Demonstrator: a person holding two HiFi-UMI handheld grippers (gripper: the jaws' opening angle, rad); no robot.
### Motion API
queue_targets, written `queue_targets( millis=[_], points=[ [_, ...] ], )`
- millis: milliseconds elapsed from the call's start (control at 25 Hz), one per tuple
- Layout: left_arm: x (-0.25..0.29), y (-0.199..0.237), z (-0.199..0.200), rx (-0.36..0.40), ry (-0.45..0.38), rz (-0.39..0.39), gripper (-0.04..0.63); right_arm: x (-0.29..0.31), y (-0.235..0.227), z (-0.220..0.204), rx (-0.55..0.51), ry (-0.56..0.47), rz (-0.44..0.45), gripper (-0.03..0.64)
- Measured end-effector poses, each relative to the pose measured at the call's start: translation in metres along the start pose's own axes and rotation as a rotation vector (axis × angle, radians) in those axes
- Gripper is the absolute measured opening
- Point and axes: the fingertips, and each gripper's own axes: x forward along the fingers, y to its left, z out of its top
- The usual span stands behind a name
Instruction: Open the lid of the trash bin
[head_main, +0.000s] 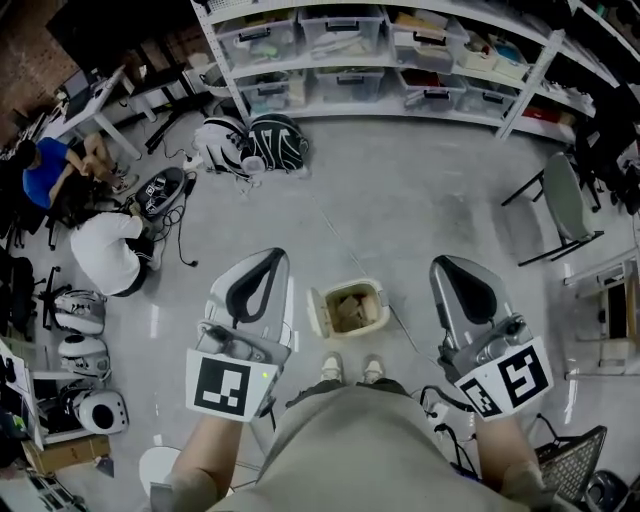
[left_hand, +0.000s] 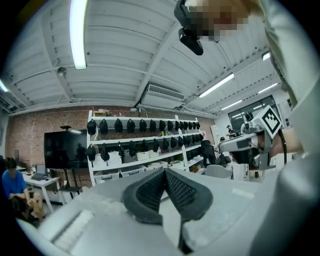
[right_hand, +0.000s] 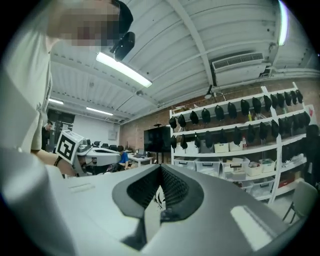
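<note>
On the floor (head_main: 400, 200) just ahead of my shoes (head_main: 331, 368) sits the trash bin (head_main: 372, 296), its lid (head_main: 317, 312) tipped open at its left. My left hand-held gripper (left_hand: 165, 172) and right hand-held gripper (right_hand: 160, 169) flank it, both pressed together, holding nothing.

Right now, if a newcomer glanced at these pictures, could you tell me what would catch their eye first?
First, the two big grey tools held out over the floor: the left claw and the right claw, both shut and empty. Between them, just ahead of the person's shoes, a small trash bin stands on the floor, its lid open at its left side and its inside showing.
</note>
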Motion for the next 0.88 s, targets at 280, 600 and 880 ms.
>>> queue_targets(
  millis=[280, 600, 880],
  points=[
    [-0.006, -0.001, 0.016, 0.007, -0.025, -0.006, 0.002, -0.012, -0.001, 0.033, -0.022, -0.046, -0.003, 0.003],
    [-0.009, -0.002, 0.017, 0.012, -0.022, 0.01, 0.002, -0.009, 0.004, 0.031, -0.023, -0.044, 0.023, 0.003],
    [-0.01, -0.004, 0.02, 0.014, -0.026, 0.012, 0.002, -0.008, 0.005, 0.031, -0.019, -0.044, 0.034, 0.003]
  ],
)
